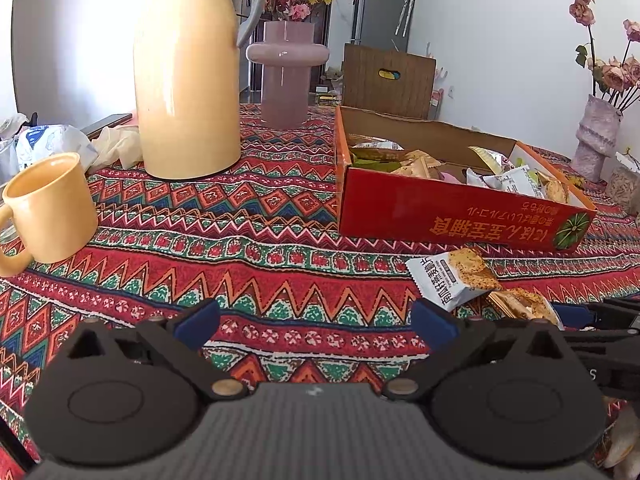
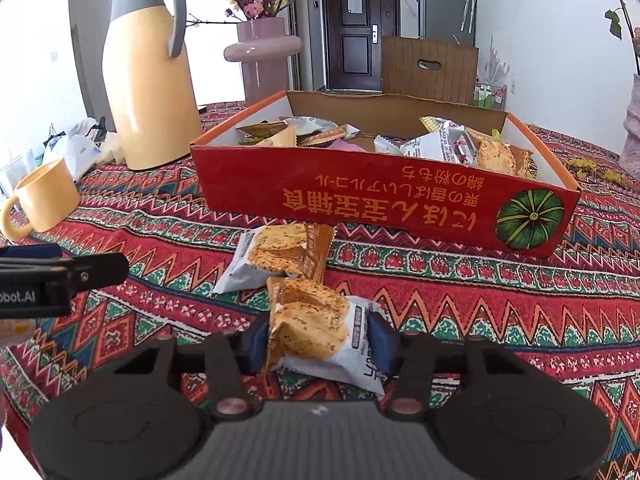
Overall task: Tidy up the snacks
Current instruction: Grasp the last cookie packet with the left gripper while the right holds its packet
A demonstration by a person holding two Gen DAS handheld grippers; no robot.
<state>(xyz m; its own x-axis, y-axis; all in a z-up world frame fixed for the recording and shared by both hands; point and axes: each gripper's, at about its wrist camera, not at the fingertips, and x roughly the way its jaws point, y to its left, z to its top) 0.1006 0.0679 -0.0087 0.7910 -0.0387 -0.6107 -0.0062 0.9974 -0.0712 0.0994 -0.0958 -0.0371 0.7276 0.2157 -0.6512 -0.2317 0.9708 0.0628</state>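
A red cardboard box (image 2: 384, 208) with several snack packets inside stands on the patterned tablecloth; it also shows in the left wrist view (image 1: 452, 216). My right gripper (image 2: 320, 340) is shut on a cracker packet (image 2: 316, 328) in front of the box. A second cracker packet (image 2: 280, 256) lies on the cloth between it and the box, also seen in the left wrist view (image 1: 456, 276). My left gripper (image 1: 316, 324) is open and empty over the cloth, left of the packets.
A tall yellow thermos jug (image 1: 188, 80) and a yellow mug (image 1: 48, 208) stand at the left. A pink vase (image 1: 286, 76) with flowers stands behind. Plastic bags (image 1: 56, 144) lie at far left. Another vase (image 1: 596, 136) stands at far right.
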